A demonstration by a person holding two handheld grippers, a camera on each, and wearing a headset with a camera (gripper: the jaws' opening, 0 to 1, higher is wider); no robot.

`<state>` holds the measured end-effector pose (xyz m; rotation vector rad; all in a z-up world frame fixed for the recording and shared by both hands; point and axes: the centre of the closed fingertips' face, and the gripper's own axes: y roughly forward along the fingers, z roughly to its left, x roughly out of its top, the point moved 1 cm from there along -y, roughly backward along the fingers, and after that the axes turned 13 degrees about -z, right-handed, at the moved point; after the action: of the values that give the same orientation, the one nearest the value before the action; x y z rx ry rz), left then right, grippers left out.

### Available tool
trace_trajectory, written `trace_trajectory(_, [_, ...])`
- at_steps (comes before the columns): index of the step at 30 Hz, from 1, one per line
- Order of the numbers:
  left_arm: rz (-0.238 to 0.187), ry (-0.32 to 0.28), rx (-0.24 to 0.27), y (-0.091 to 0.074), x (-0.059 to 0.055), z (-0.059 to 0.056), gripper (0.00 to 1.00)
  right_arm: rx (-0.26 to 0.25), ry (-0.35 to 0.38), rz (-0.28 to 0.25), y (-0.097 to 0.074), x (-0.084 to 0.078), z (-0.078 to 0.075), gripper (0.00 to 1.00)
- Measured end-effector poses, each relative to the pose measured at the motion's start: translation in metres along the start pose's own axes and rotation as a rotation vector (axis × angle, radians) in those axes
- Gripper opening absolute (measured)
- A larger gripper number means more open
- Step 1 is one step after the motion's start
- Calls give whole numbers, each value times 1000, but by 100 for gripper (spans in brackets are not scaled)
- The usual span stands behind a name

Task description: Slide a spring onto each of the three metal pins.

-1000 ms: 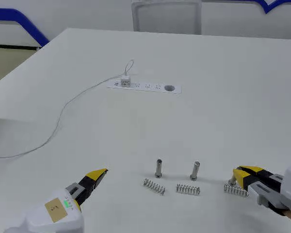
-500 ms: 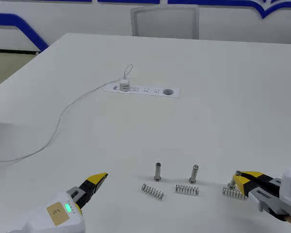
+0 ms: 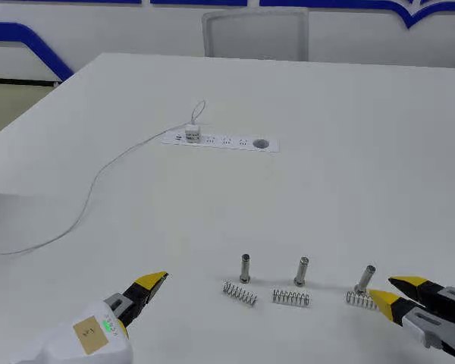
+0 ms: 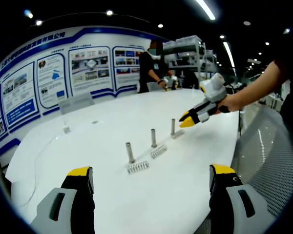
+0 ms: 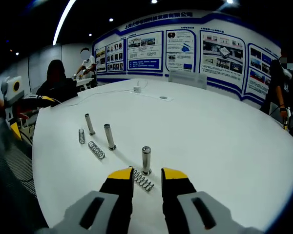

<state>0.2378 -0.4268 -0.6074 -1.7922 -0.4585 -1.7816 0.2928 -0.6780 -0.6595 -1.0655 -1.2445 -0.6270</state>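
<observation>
Three metal pins stand upright in a row on the white table: left pin [image 3: 245, 268], middle pin [image 3: 301, 271], right pin [image 3: 364, 278]. One spring lies flat in front of each: left spring [image 3: 240, 293], middle spring [image 3: 291, 298], right spring [image 3: 359, 300]. My right gripper [image 3: 398, 292] is open just right of the right spring, which lies ahead of its tips [image 5: 142, 180] with the right pin [image 5: 146, 160] behind it. My left gripper [image 3: 148, 287] is wide open [image 4: 151, 175] and holds nothing, well left of the left pin [image 4: 130, 152].
A white power strip [image 3: 220, 141] with a plug [image 3: 191, 135] and a thin cable [image 3: 98, 178] lies farther back on the table. A grey chair [image 3: 254, 34] stands at the far edge. The table's near edge runs close under both grippers.
My right gripper has drawn back to the right off the right pin, which now shows in full, and its jaws have spread. The left gripper has barely moved.
</observation>
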Motion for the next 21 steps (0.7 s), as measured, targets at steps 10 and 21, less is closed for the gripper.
trace_trajectory(10, [12, -10, 3, 0, -3, 1, 100, 113, -26, 97, 1, -28, 11, 28])
trace_trajectory(21, [40, -20, 12, -1, -9, 2, 100, 165, -33, 97, 18, -29, 5, 29])
